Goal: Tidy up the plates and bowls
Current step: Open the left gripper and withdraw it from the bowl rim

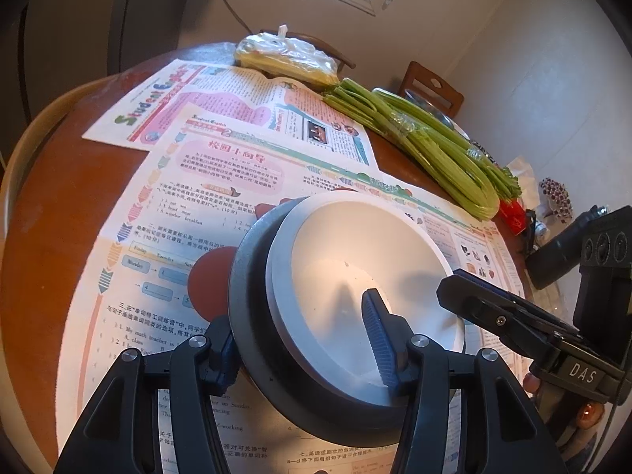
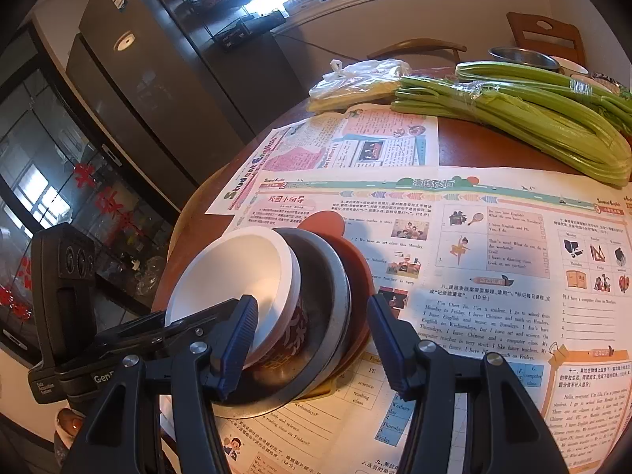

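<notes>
The nested stack is gripped by the left gripper (image 1: 308, 339): white bowl (image 1: 367, 276) inside the metal bowl (image 1: 252, 276), over the red plate (image 2: 355, 268) near the table's (image 1: 51, 213) left edge. The right gripper (image 2: 312, 339) is held wide, empty. The stack should be lowered level, released gently.

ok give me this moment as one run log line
left gripper: shut on bowl | right gripper: open beside stack | stack: bowl in metal dish on red plate
</notes>
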A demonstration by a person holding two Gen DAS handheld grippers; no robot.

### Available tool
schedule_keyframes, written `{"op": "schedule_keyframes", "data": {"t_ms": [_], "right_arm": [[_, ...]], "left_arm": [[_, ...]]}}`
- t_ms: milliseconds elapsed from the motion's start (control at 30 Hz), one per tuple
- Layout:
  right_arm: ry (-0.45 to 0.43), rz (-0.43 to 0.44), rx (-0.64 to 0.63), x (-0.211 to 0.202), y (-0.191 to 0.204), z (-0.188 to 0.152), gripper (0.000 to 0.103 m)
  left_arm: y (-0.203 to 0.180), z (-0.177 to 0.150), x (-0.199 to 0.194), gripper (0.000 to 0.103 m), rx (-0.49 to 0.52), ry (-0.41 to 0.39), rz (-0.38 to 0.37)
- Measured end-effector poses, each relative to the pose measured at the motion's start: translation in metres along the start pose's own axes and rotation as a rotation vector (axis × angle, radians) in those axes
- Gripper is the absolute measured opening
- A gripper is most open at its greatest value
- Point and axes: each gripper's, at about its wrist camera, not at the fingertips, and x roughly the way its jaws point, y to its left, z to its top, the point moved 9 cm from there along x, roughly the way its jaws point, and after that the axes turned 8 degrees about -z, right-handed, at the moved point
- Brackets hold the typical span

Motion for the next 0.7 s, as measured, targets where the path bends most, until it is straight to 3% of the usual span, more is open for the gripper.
{"op": "schedule_keyframes", "data": {"t_ms": [567,700], "right_arm": [[-0.029,-0.014,-0.021,-0.003,0.007,0.001,0.058],[-0.086,-0.061,-0.049,-0.022,0.007,0.0,0.058]], "left_arm": [[-0.009,0.014,-0.049,0.065,0.073,-0.14,0.105],[-0.017,0.007,-0.064,0.074,0.052,-0.171,0.112]]}}
